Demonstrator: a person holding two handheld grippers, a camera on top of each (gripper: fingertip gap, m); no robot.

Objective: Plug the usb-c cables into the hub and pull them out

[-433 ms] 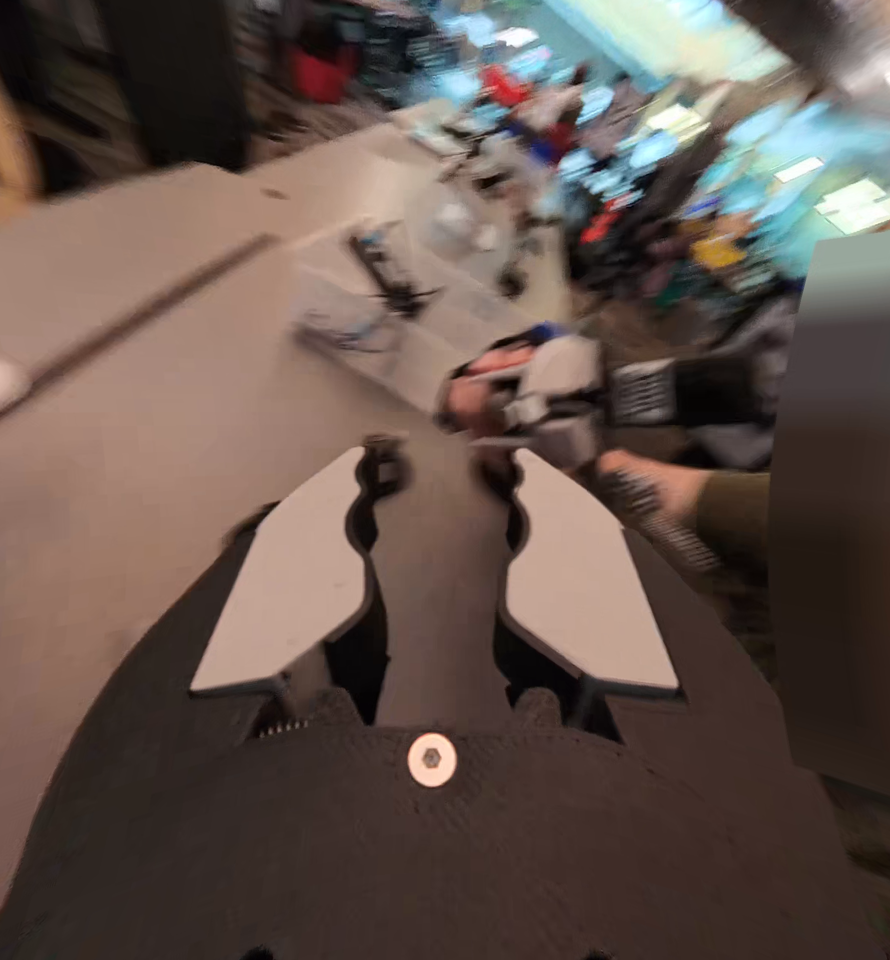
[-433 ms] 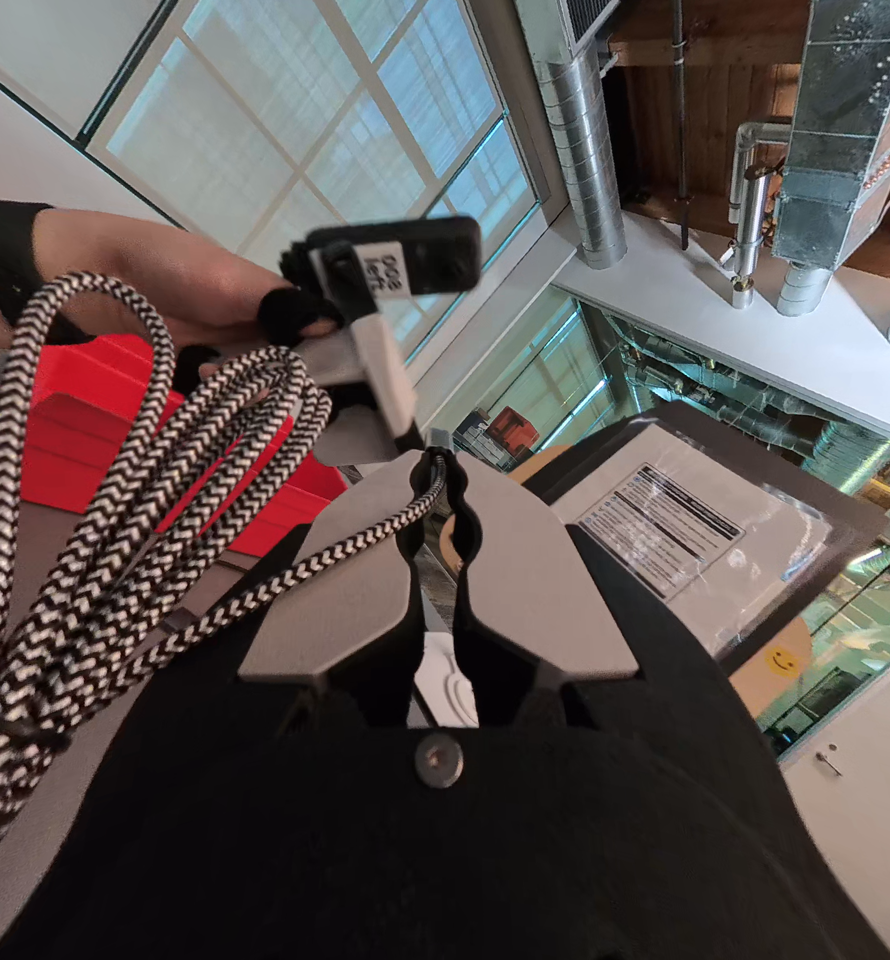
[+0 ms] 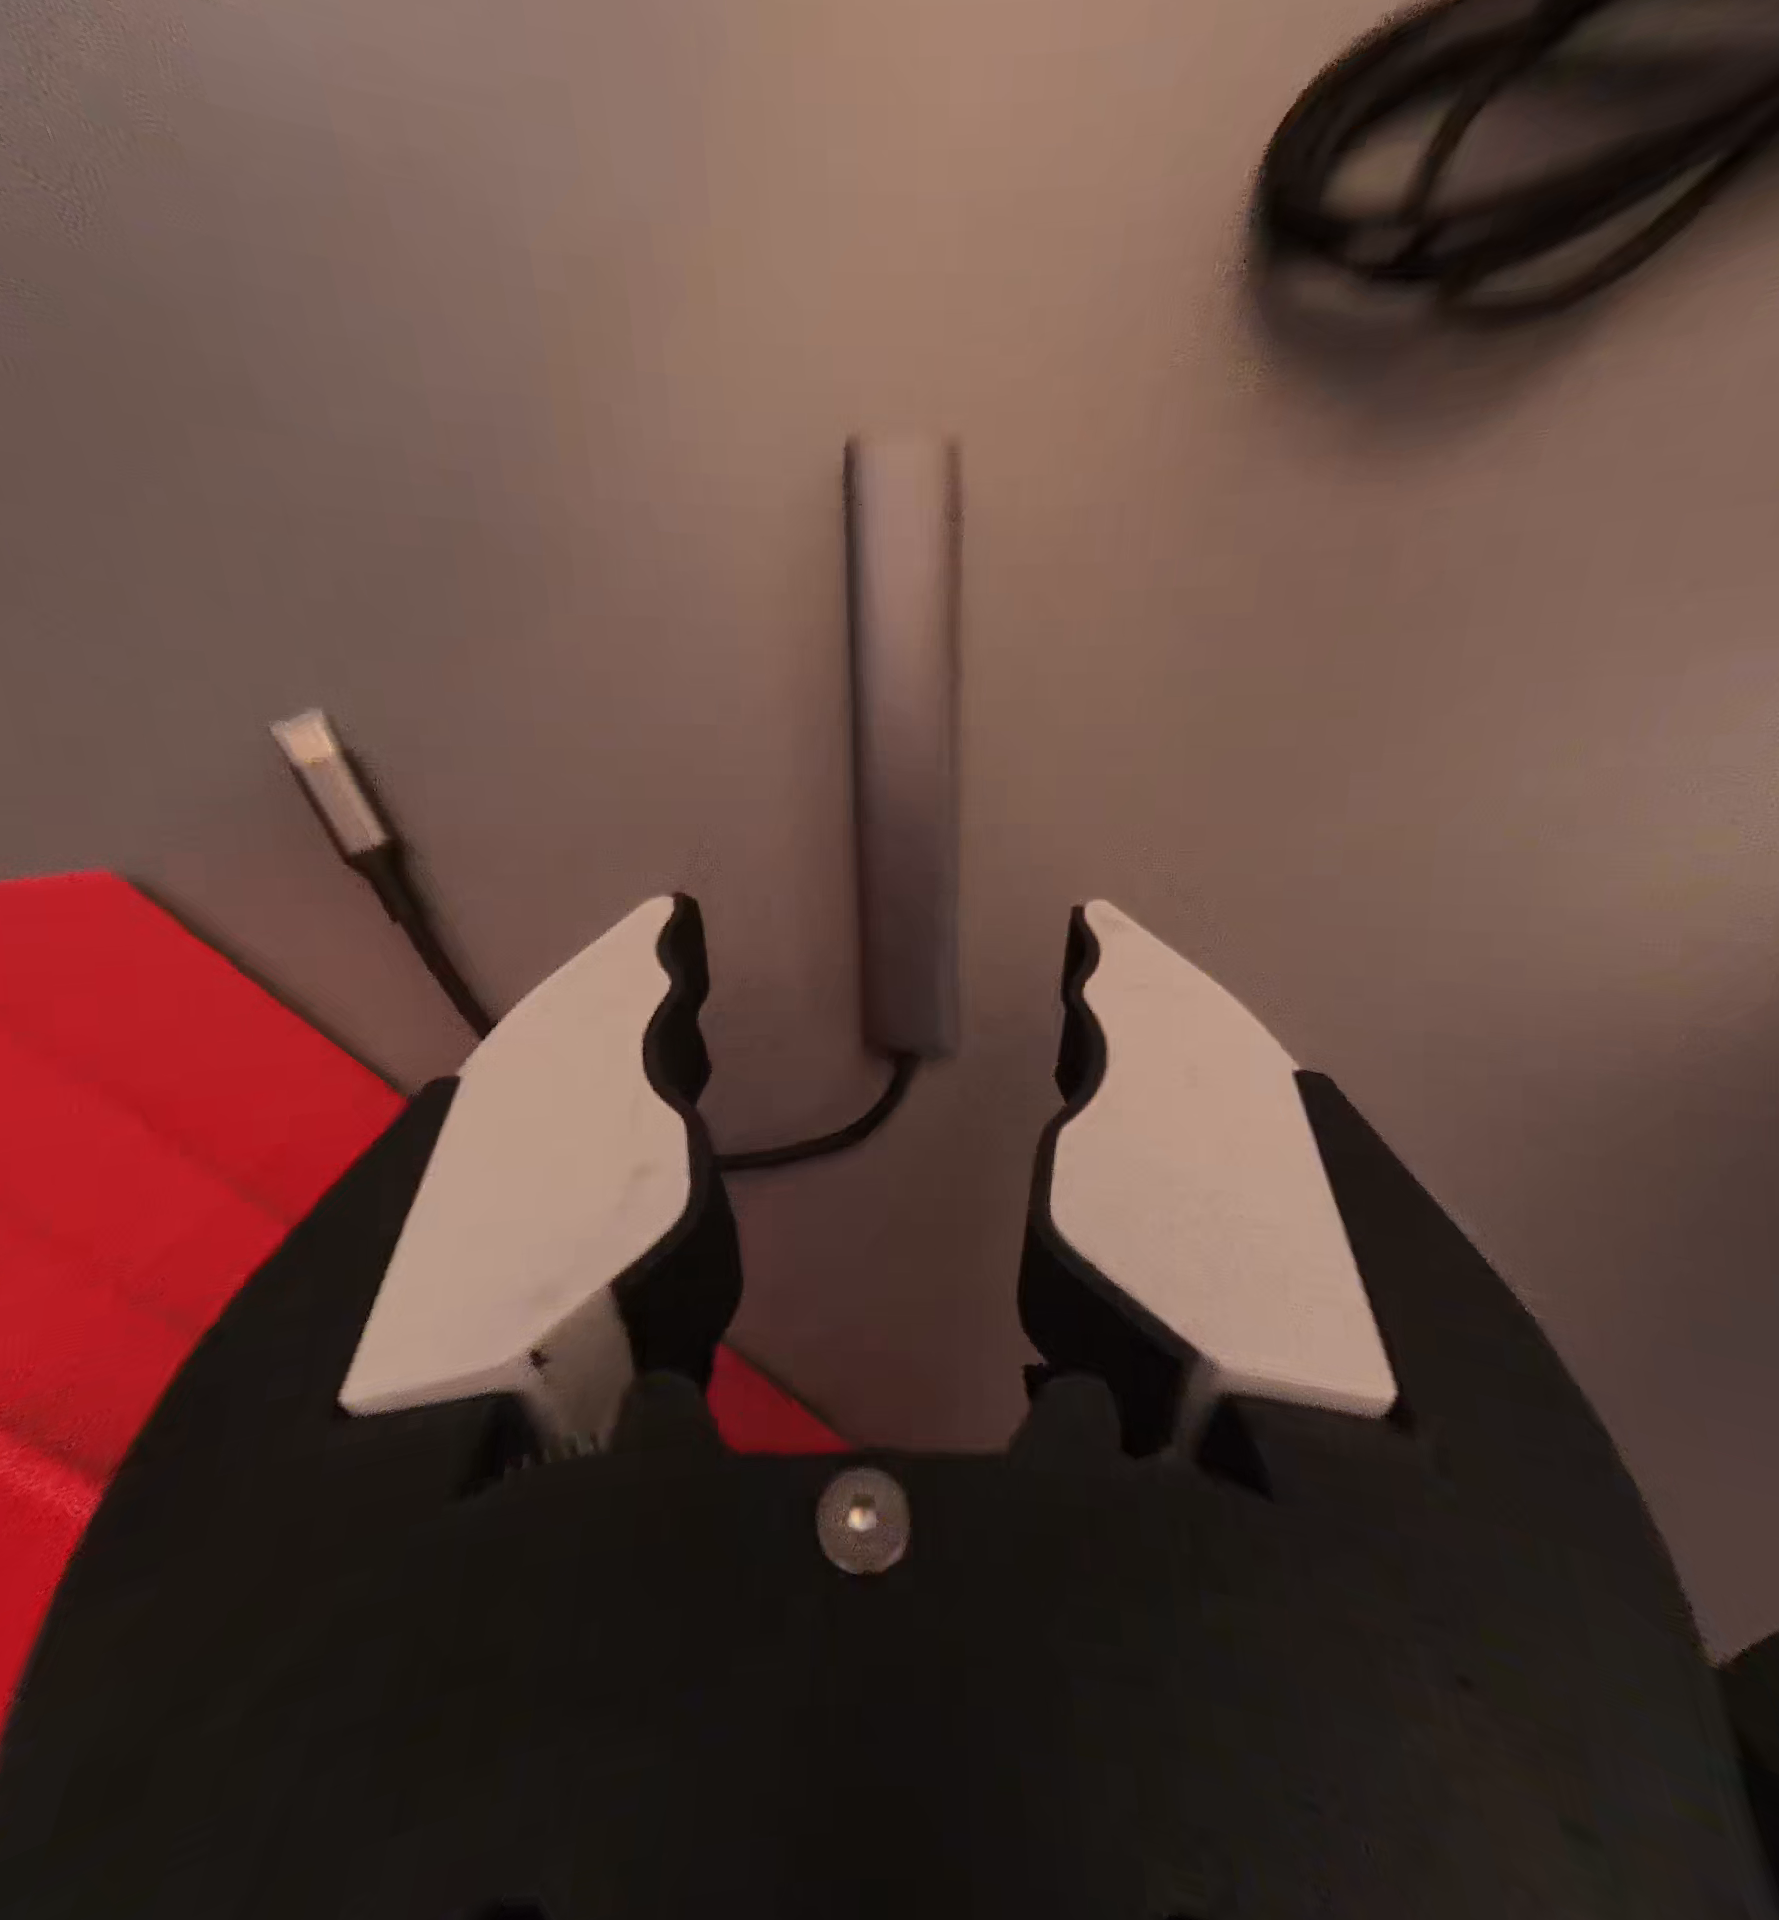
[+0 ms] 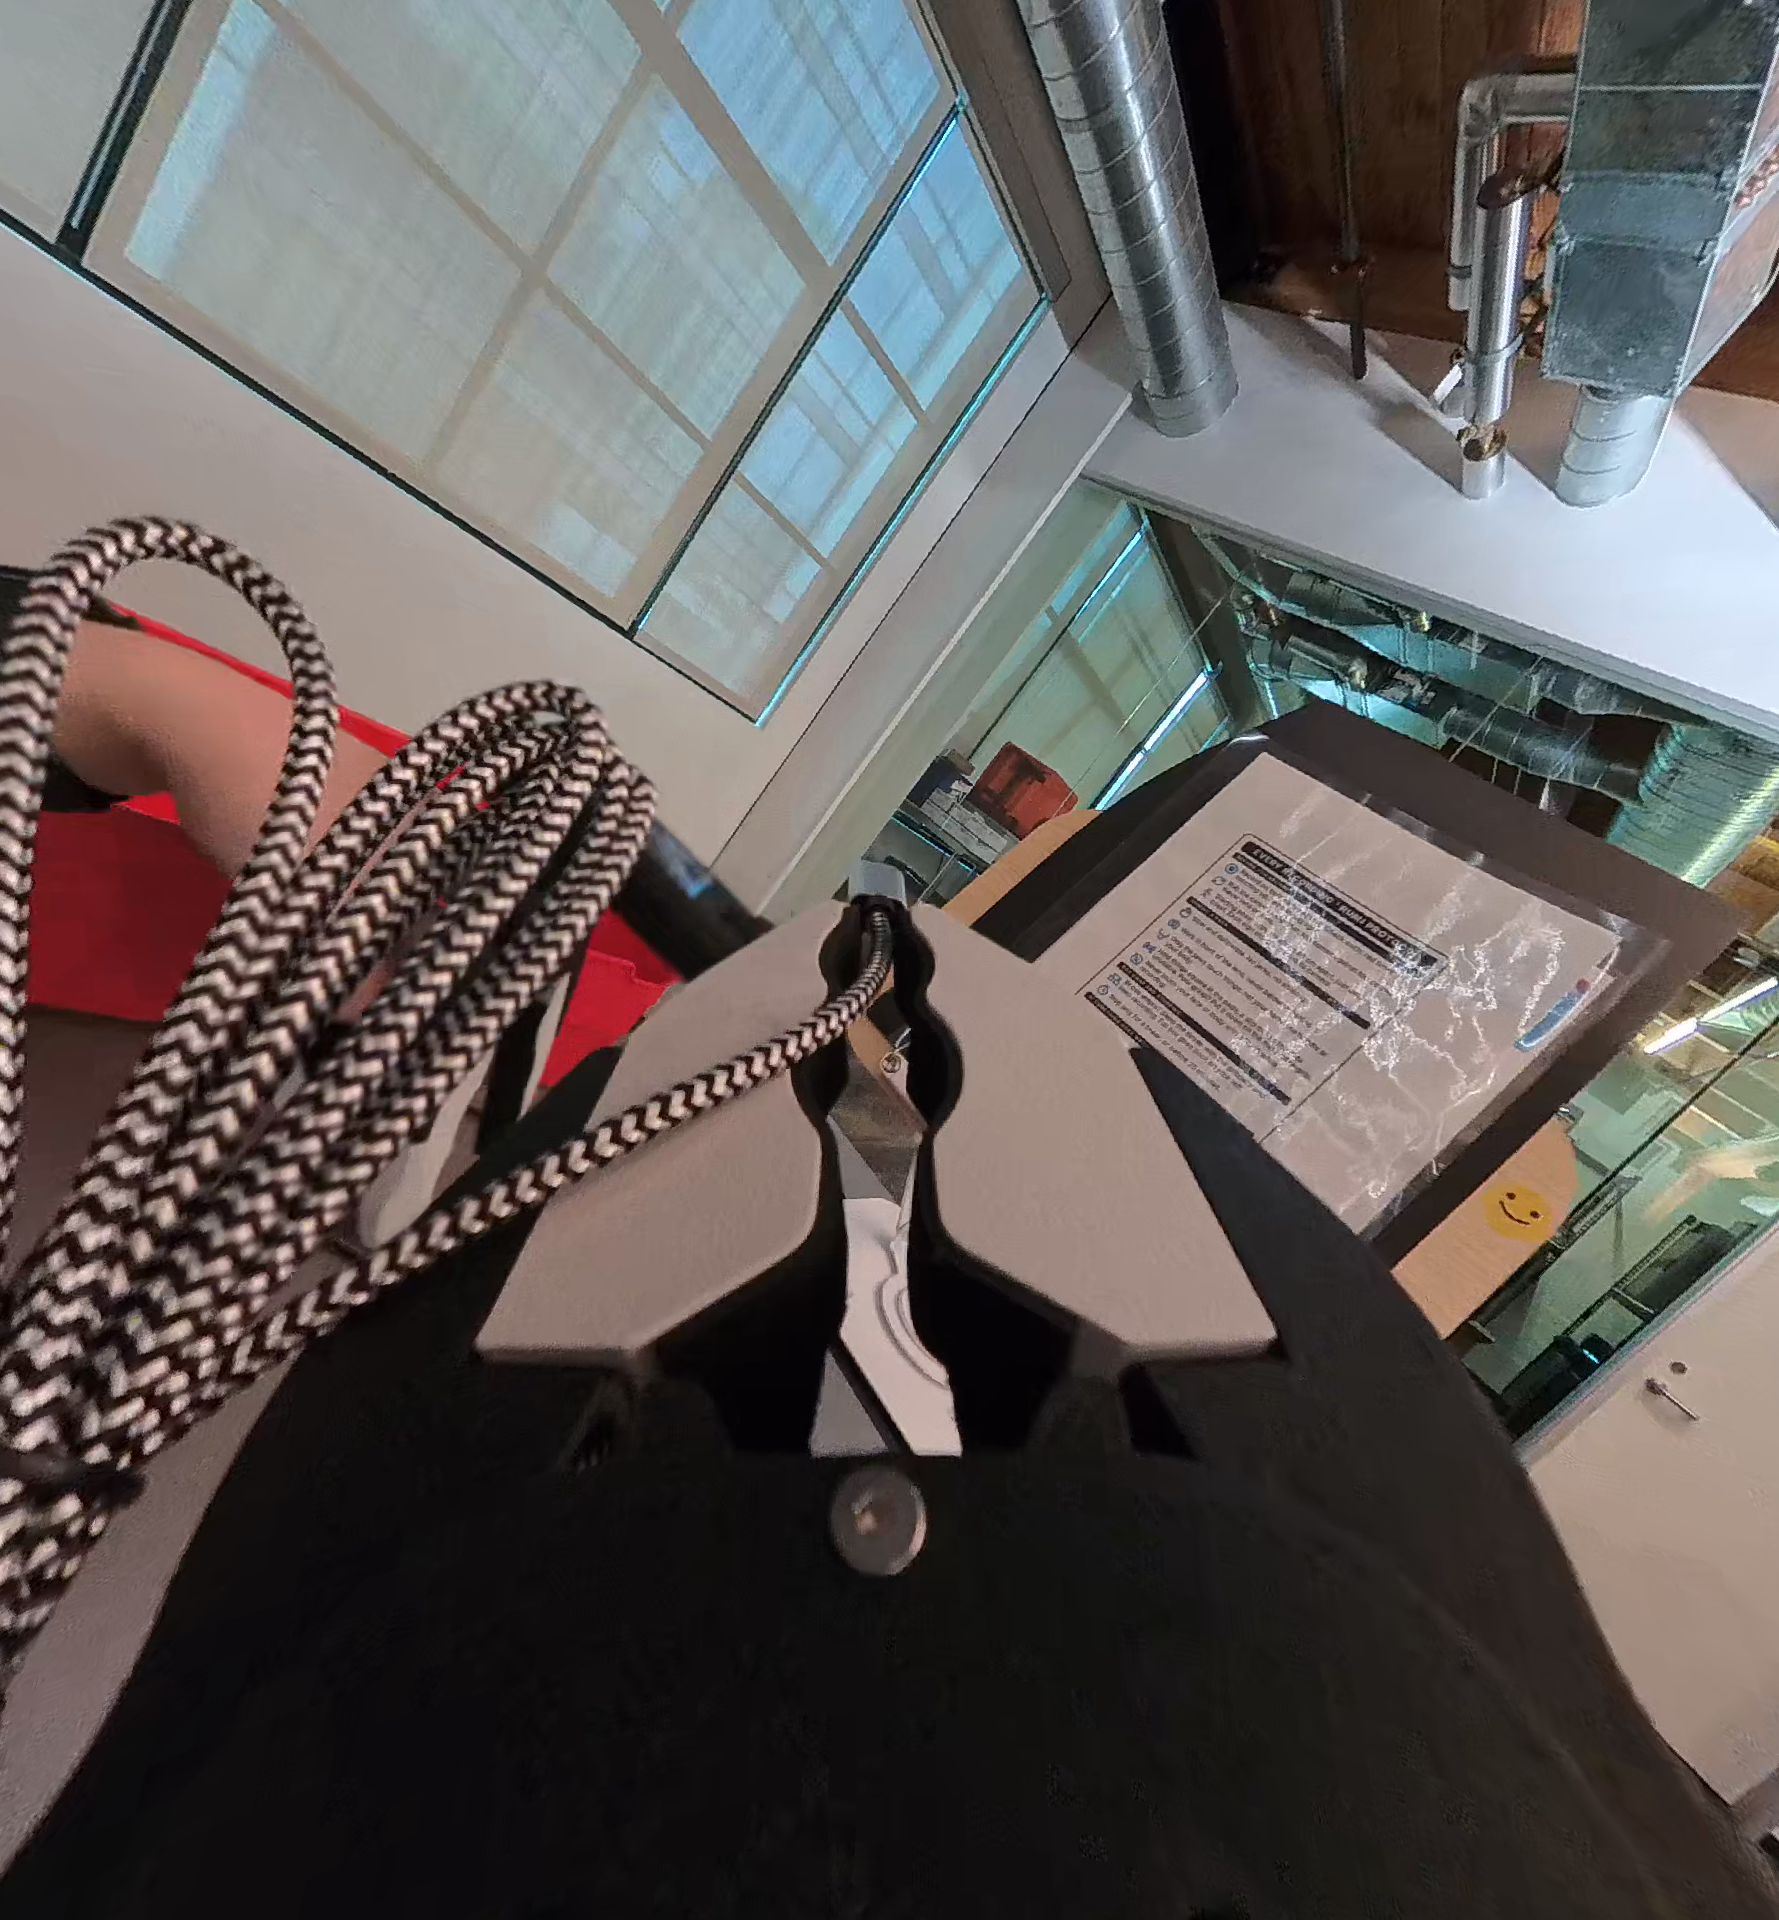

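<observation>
In the left wrist view, a slim grey hub (image 3: 904,748) lies on the grey table, running straight away from me, with its thin black lead (image 3: 833,1138) curling off its near end. My left gripper (image 3: 883,920) is open and empty, its jaws straddling the hub's near end from above. A silver plug on a dark cable (image 3: 329,781) lies to the left. In the right wrist view, my right gripper (image 4: 877,914) is shut on the plug end of a black-and-white braided usb-c cable (image 4: 272,997), whose coils hang to the left.
A red tray (image 3: 106,1122) sits at the left of the hub and also shows in the right wrist view (image 4: 95,914). A dark coiled cable (image 3: 1550,156) lies at the table's far right. A person's forearm (image 4: 168,738) shows behind the braided coils. The grippers' ends are close to 25 centimetres from one another.
The left gripper has swung down from facing the room to point at the table over the hub, and opened wider. The right gripper still holds the braided cable; the other gripper has left its view.
</observation>
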